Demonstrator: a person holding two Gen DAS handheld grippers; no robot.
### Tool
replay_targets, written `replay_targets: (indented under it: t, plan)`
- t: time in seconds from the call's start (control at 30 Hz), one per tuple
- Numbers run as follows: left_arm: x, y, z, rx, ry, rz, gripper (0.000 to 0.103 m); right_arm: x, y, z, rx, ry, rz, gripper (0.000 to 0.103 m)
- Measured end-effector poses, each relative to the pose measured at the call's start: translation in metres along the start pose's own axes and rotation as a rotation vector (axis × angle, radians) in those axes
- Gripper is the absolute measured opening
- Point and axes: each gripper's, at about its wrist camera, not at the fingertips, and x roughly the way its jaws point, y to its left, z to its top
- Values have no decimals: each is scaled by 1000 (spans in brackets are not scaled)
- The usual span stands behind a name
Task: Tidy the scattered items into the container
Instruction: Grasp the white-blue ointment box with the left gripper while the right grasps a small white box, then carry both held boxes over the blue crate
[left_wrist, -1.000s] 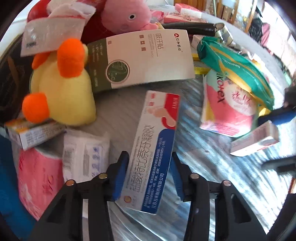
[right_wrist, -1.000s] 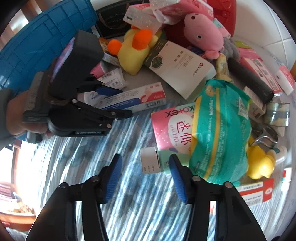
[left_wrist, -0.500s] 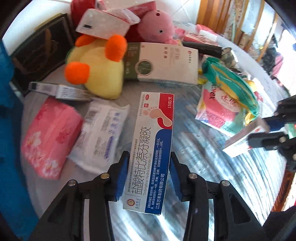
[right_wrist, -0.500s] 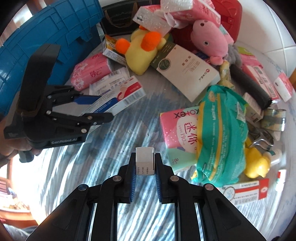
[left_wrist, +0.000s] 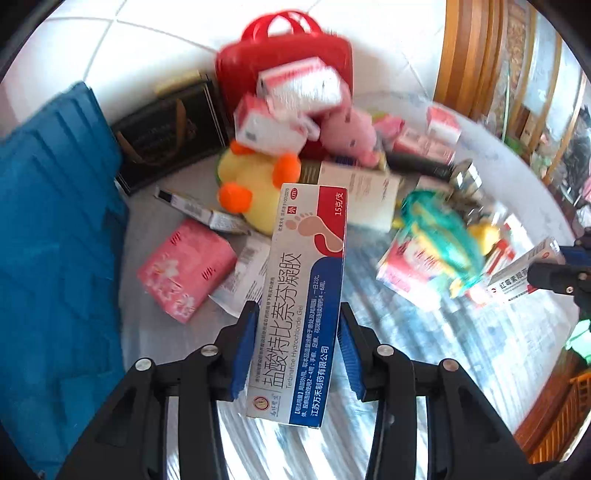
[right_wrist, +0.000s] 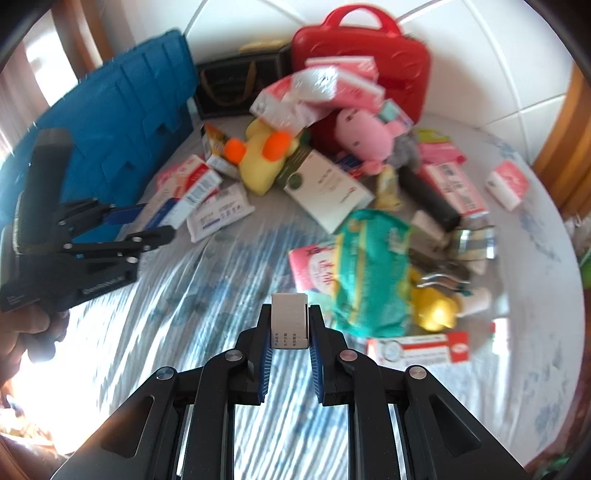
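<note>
Both pairs of fingers are clamped on cartons. Blue pads of the left gripper (left_wrist: 295, 343) press the long sides of a white, red and blue ointment box (left_wrist: 301, 295) printed with a foot, which stands nearly upright between them, clear of the table. On the other hand, the right gripper (right_wrist: 290, 328) has its jaws closed tight on a small white carton (right_wrist: 289, 320), seen end-on, also lifted off the surface; the left wrist view shows that same carton at its right edge, long and white with red print.

Below lies a round table (right_wrist: 207, 280) under a pale blue-patterned cloth. Near the left gripper rest a pink tissue pack (left_wrist: 186, 271), a white wipes packet (left_wrist: 245, 271) and a slim box (left_wrist: 201, 210), with a yellow plush duck (left_wrist: 258, 184) with orange feet behind them. Beside the duck sits a green-and-white box (right_wrist: 325, 190), and further back a pink plush pig (right_wrist: 364, 134) under a heap of pink and white packets (right_wrist: 321, 90).

Ahead of the right gripper sprawl a teal diaper pack (right_wrist: 373, 269) over a pink pad packet (right_wrist: 314, 266), a small yellow duck (right_wrist: 436, 308), a red-and-white box (right_wrist: 417, 349), a black cylinder (right_wrist: 428, 199) and metal tools (right_wrist: 447, 278), blurred.

At the back stand a red case with handles (right_wrist: 365, 55) and a dark gift bag (right_wrist: 240, 83). A blue ribbed container (left_wrist: 51, 229) rises at the table's left edge. A person's hand (right_wrist: 26, 332) grips the left tool.
</note>
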Motion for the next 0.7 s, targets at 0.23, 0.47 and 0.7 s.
replay_targets:
  t: [0.23, 0.47, 0.7]
  plan:
    - [-71, -10, 15, -20, -115, -2, 42, -64, -23, -4, 57, -103, -32, 17]
    - [-113, -6, 12, -73, -166, 15, 42, -114, -36, -4, 86, -190, -41, 17]
    - [-137, 7, 7, -122, -208, 41, 42, -140, -37, -4, 87, -238, -46, 17]
